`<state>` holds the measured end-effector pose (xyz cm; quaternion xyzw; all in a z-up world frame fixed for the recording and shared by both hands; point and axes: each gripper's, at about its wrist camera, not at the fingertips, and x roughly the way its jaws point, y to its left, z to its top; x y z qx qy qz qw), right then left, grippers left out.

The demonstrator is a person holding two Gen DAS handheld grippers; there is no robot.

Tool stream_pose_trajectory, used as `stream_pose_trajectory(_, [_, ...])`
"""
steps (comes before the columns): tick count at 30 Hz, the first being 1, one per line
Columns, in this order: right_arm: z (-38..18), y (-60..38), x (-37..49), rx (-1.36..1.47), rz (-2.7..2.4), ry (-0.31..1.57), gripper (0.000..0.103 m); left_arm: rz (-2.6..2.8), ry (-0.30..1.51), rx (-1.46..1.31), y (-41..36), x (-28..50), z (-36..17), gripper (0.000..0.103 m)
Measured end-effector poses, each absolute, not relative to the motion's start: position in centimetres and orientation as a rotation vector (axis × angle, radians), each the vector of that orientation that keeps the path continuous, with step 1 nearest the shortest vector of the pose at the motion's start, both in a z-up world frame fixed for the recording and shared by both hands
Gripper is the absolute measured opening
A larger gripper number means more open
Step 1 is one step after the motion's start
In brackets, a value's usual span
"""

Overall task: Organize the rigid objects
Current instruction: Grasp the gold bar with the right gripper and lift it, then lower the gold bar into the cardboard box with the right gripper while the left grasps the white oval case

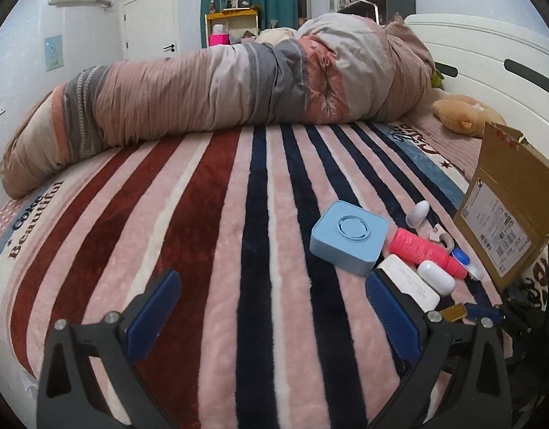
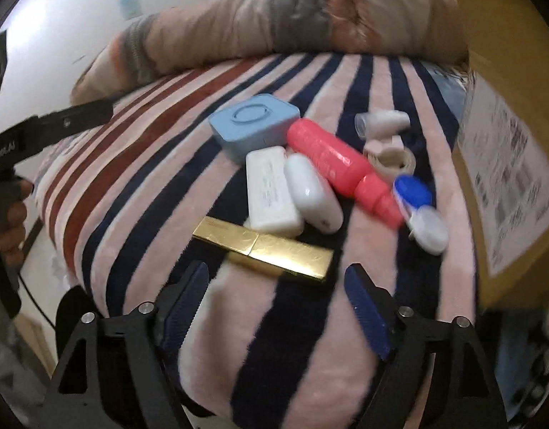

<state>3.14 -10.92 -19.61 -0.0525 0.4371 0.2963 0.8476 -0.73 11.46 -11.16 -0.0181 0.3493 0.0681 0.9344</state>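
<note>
Several small rigid objects lie in a cluster on the striped blanket: a light-blue square box, a pink bottle, a white rectangular case, a white oval case, a gold bar-shaped box, a blue-and-white cap piece and a small white piece. My left gripper is open and empty, left of the cluster. My right gripper is open and empty, just in front of the gold box.
An open cardboard box stands right of the cluster. A rolled quilt lies across the back of the bed. A plush toy sits by the white headboard. The left gripper's body shows at the right wrist view's left.
</note>
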Motion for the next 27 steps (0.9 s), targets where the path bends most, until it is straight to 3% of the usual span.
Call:
stream_pose_trajectory(3, [-19.3,-10.3,2.8,-0.076,0.589,0.884,0.082,0.138,0.713,-0.044,11.7,-0.7,-11.2,0.103])
stream_pose_trajectory(7, [-20.0,-8.0,2.2,-0.038,0.458,0.828,0.100,0.149,0.710,-0.035,12.0,-0.8,-11.0,0.102])
stream_pose_trajectory(10, [-20.6,-6.6,2.1,-0.058,0.356,0.774,0.099,0.121,0.713,-0.040,12.4,-1.2,-11.0,0.102])
stream_pose_trajectory(12, [-20.9,-6.1,2.3,-0.084,0.325,0.753,0.088,0.083,0.722,-0.049,12.7,-1.3,-11.1,0.103])
stream_pose_trajectory(15, [-20.3,-6.7,2.0,-0.099,0.381,0.749,0.088,0.022,0.755,-0.070,13.0,-0.9,-11.6,0.103])
stream_pose_trajectory(18, [-17.1,-8.1,0.7,-0.108,0.515,0.684,0.088,-0.030,0.778,-0.115,12.7,-0.6,-12.2,0.102])
stream_pose_trajectory(24, [-3.0,-15.4,0.4,-0.098,0.627,0.445,0.088,-0.200,0.787,-0.114,8.1,0.6,-12.5,0.102])
stream_pose_trajectory(27, [1.3,-19.1,2.6,-0.165,0.573,0.443,0.088,-0.291,0.790,-0.030,4.0,2.4,-12.7,0.101])
